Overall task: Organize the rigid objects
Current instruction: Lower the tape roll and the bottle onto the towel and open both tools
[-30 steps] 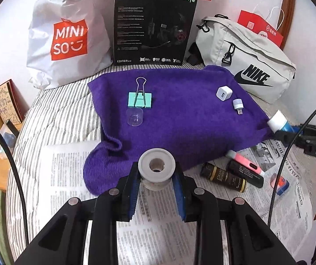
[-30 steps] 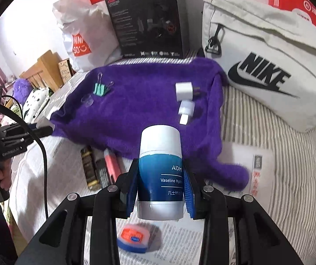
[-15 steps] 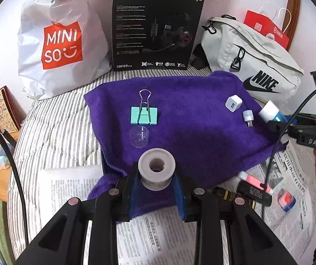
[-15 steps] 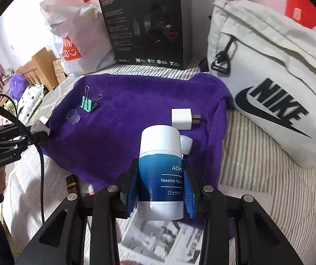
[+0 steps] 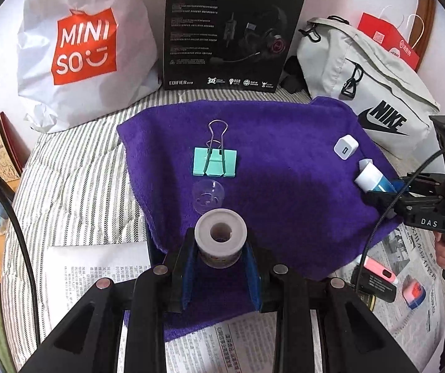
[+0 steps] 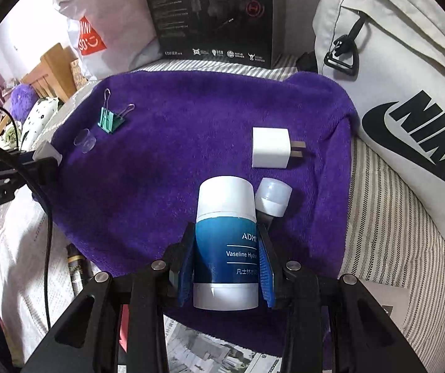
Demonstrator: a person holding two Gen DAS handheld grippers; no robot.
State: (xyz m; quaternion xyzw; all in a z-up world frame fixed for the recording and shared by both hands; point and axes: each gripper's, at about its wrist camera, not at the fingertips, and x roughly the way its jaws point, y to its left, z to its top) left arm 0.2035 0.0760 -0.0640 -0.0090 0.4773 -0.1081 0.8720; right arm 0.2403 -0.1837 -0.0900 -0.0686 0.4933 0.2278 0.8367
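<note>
Purple towel (image 5: pixel 284 186) looks like the collection spot: left tool (image 5: pixel 220 267) clamps a tape roll (image 5: pixel 220 242) over its near edge, right tool (image 6: pixel 226 267) grips a lotion bottle (image 6: pixel 226 239) near the charger (image 6: pixel 270 147).

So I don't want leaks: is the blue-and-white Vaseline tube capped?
Capped: the blue-and-white Vaseline tube, clamped in the right hand-held gripper, has its white cap on.
</note>
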